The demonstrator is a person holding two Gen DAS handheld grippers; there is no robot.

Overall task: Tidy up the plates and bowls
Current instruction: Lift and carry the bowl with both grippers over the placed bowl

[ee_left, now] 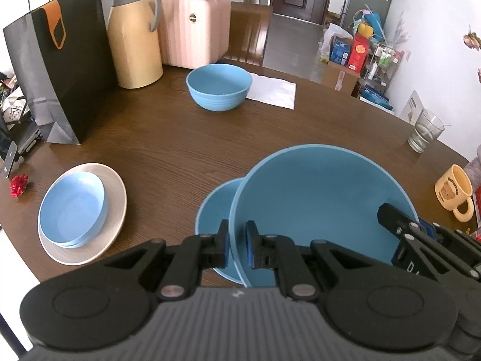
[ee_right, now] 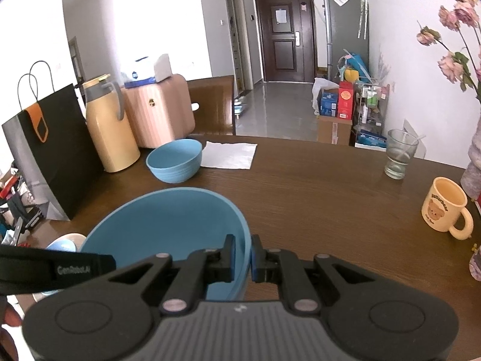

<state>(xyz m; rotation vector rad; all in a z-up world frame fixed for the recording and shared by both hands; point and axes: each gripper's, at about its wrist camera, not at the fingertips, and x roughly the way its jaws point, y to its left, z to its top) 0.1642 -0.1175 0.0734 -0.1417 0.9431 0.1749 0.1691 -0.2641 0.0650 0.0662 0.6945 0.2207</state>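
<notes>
A large blue bowl (ee_left: 315,204) (ee_right: 168,225) is held by its rim from both sides. My left gripper (ee_left: 237,234) is shut on its left rim, and my right gripper (ee_right: 243,246) (ee_left: 412,222) is shut on its right rim. One of the left gripper's fingers (ee_right: 75,267) shows at the left of the right wrist view. A shallow blue dish (ee_left: 212,213) lies partly hidden under the bowl. A smaller blue bowl (ee_left: 219,85) (ee_right: 174,159) stands at the far side of the table. On the left, blue plates (ee_left: 72,207) sit on a white plate (ee_left: 114,198).
Along the far left stand a black paper bag (ee_left: 63,69), a tan thermos jug (ee_left: 135,42) and a pink box (ee_left: 192,30). A white napkin (ee_left: 270,90) lies beside the small bowl. A glass (ee_left: 425,131) and a yellow mug (ee_left: 454,191) stand on the right.
</notes>
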